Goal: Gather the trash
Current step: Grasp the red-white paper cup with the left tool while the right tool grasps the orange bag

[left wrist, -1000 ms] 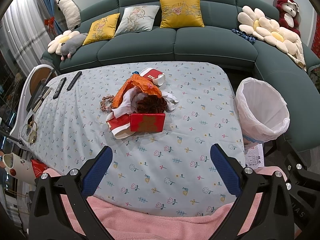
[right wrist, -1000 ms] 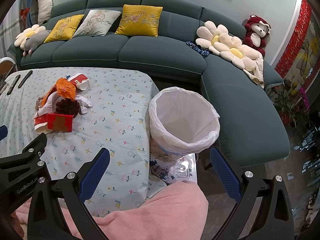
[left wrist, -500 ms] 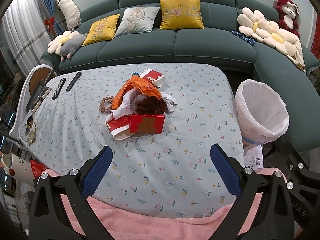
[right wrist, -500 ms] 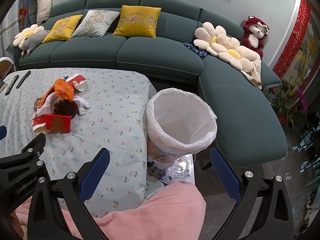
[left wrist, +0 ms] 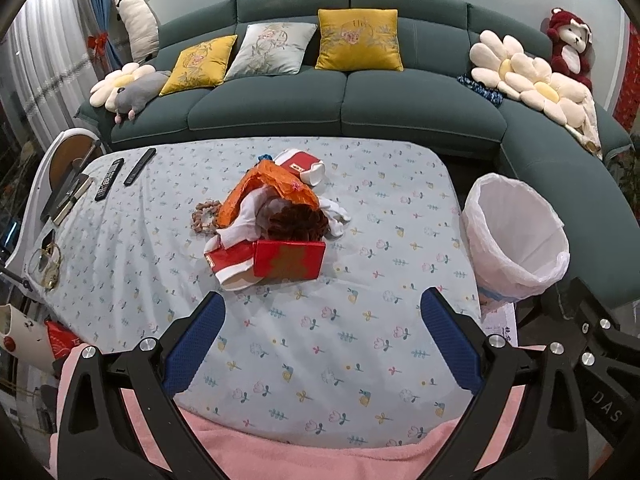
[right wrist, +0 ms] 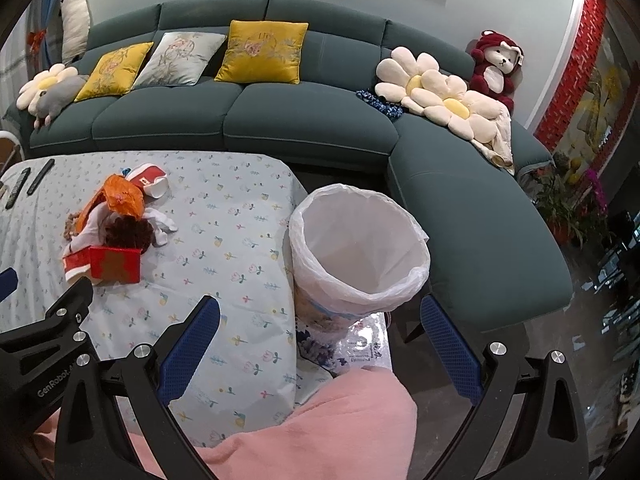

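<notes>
Left view: my left gripper (left wrist: 320, 332), jaws apart and empty, faces the red cardboard box (left wrist: 289, 259) fronting the trash heap straight ahead, broadside on. Right view: my right gripper (right wrist: 316, 336), open too, hangs before the white-lined bin (right wrist: 360, 248); the heap lies far left

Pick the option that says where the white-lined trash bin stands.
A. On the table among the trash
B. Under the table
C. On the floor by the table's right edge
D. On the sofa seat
C: the trash bin stands off the table, against its right edge.
</notes>
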### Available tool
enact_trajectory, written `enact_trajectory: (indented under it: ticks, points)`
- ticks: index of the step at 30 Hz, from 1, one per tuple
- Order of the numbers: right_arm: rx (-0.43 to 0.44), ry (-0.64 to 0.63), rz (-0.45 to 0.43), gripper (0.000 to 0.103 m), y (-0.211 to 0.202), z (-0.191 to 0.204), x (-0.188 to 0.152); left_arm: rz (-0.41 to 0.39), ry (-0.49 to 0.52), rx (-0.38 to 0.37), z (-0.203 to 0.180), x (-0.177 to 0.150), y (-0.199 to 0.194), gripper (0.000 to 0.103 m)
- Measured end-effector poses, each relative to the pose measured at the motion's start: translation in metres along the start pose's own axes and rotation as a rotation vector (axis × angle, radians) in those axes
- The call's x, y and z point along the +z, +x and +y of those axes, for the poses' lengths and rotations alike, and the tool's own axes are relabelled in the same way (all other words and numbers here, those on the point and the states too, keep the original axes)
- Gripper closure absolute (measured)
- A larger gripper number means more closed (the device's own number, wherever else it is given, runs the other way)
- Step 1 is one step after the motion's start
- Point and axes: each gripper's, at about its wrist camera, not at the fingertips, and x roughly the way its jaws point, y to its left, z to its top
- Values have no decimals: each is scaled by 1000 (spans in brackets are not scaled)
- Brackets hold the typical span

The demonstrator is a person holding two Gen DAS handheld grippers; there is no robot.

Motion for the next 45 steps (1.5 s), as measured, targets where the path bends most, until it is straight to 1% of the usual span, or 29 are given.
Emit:
enact_trajectory:
  ticks: [2,7,11,12,14,18,20,24,26,28,32,33,34,35,36,37,38,39,41,42,43,45]
  points:
    - [0,0,-10,7,-1,6,1,8,-8,-13,7,1,5,9]
    - [34,-11,-15,7,4,30,5,49,-52,-68,37,5,23,9]
    - [69,-14,-6,7,13,52,8,46,-90,-61,67,8,39,9]
    - [80,-11,-1,7,16,58,10,56,-104,-65,78,8,46,9]
    - [97,-8,4,7,22,68,13,78,-133,-43,96,8,58,9]
    - [117,-21,7,7,34,94,19,129,-210,-48,136,5,86,9]
    - [133,-26,11,7,41,108,24,154,-237,-56,149,4,98,9]
    - [184,-21,14,7,54,135,38,208,-319,-108,173,8,125,9]
    - [207,-26,15,7,62,150,46,233,-359,-148,180,10,139,9]
    - [226,-35,22,7,72,167,54,268,-387,-176,185,12,152,9]
    - [260,-49,41,7,92,195,70,336,-452,-259,190,14,181,10]
    - [265,-48,47,7,97,199,73,364,-478,-277,191,13,190,11]
    - [271,-46,58,7,103,205,78,384,-500,-286,192,11,197,17]
    - [278,-41,68,7,108,209,82,400,-517,-301,192,9,203,20]
    - [284,-39,74,7,112,212,86,424,-527,-313,192,7,210,21]
    - [289,-39,82,7,117,218,90,439,-532,-313,191,5,214,26]
    - [292,-43,89,7,121,223,93,447,-539,-314,191,2,217,34]
    - [294,-50,93,7,125,227,95,456,-548,-324,191,0,221,37]
    - [289,-73,102,9,132,237,98,465,-566,-331,192,-2,225,53]
    - [291,-86,110,11,137,243,99,468,-579,-337,194,-3,227,58]
    - [294,-95,120,14,140,248,100,469,-585,-344,196,-3,228,68]
    - [305,-105,141,20,147,256,100,465,-596,-353,200,-2,229,70]
